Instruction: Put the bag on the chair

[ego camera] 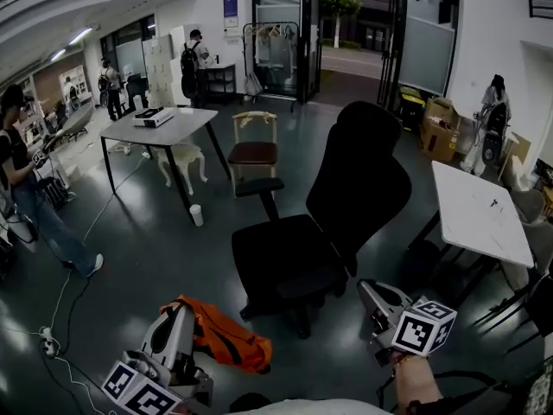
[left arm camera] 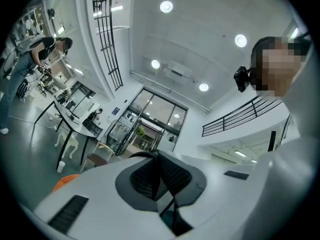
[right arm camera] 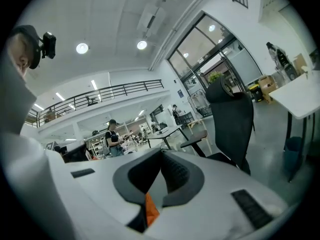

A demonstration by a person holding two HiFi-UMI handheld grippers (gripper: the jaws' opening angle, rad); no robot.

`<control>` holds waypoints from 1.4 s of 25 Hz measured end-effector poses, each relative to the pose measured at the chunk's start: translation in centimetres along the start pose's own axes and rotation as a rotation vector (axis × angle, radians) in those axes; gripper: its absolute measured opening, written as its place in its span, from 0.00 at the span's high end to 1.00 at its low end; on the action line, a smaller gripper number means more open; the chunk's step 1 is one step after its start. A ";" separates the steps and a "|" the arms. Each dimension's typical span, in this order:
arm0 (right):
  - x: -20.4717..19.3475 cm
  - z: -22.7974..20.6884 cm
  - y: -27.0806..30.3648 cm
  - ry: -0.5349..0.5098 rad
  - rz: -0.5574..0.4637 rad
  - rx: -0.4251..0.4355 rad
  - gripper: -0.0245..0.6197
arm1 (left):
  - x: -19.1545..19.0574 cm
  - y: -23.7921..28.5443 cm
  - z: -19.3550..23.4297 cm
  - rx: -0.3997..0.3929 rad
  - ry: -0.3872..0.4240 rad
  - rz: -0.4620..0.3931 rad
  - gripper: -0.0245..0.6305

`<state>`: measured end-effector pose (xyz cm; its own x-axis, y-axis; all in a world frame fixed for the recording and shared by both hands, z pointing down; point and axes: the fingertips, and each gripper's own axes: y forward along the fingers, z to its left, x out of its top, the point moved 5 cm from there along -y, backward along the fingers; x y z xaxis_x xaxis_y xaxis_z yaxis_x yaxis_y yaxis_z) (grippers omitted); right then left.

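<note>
Left gripper [ego camera: 179, 314], hand-held: jaws are pressed together with nothing between them, and it is held low beside the base of the chair [ego camera: 354, 197], at the far end of the bag [ego camera: 226, 335]; contact with the bag cannot be told. Right gripper [ego camera: 366, 287]: jaws are likewise closed on nothing. It is held at the opposite side of the chair, well apart from the bag. An orange sliver is seen through the slot beneath its pads, judged to be the bag beyond and not a grip. Item, bag: orange, soft, slumped flat on the floor just beside the chair's base, crossed by dark straps [ego camera: 226, 342], not yet lifted. Its long axis is laid slantwise, one end toward the left gripper and the other pointing along the chair's base toward the wearer. Step judged in hand: approach for pick-up. Jaws should be spread before contact and a strap or firm fold pinched, not loose cloth. The bag should be raised level, carried clear of the armrest [ego camera: 259, 186] and lowered centrally onto the seat [ego camera: 289, 253], which is bare. Beyond the chair: a paper cup [ego camera: 197, 215], then a white table [ego camera: 160, 128].
</note>
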<state>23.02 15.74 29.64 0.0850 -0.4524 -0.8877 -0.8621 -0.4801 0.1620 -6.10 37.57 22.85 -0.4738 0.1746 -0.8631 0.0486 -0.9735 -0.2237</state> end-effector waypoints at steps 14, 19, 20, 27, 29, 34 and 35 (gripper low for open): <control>0.8 -6.8 5.3 0.076 0.039 -0.154 0.96 | -2.5 12.6 6.4 -0.087 -0.103 0.143 0.96; 2.6 -8.8 9.7 0.093 -0.001 -0.228 0.96 | -1.8 19.6 10.5 -0.170 -0.108 0.149 0.96; 3.0 -9.1 10.8 0.104 -0.010 -0.240 0.96 | -1.6 21.0 11.2 -0.199 -0.117 0.150 0.96; 5.5 -9.3 16.5 0.089 -0.039 -0.343 0.96 | 0.7 30.3 16.1 -0.322 -0.120 0.182 0.96; 6.3 -10.0 17.1 0.102 -0.064 -0.381 0.96 | 1.0 33.0 17.3 -0.346 -0.115 0.189 0.96; 6.5 -11.3 17.9 0.124 -0.083 -0.496 0.96 | 0.4 39.0 20.1 -0.414 -0.132 0.243 0.96; 6.6 -11.6 18.0 0.125 -0.085 -0.517 0.96 | 0.2 40.1 20.5 -0.426 -0.140 0.255 0.96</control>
<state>13.87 -4.56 31.72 0.2302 -0.4667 -0.8540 -0.4937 -0.8122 0.3108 -22.29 -4.45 23.04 -0.5119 -0.1104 -0.8519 0.5183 -0.8306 -0.2038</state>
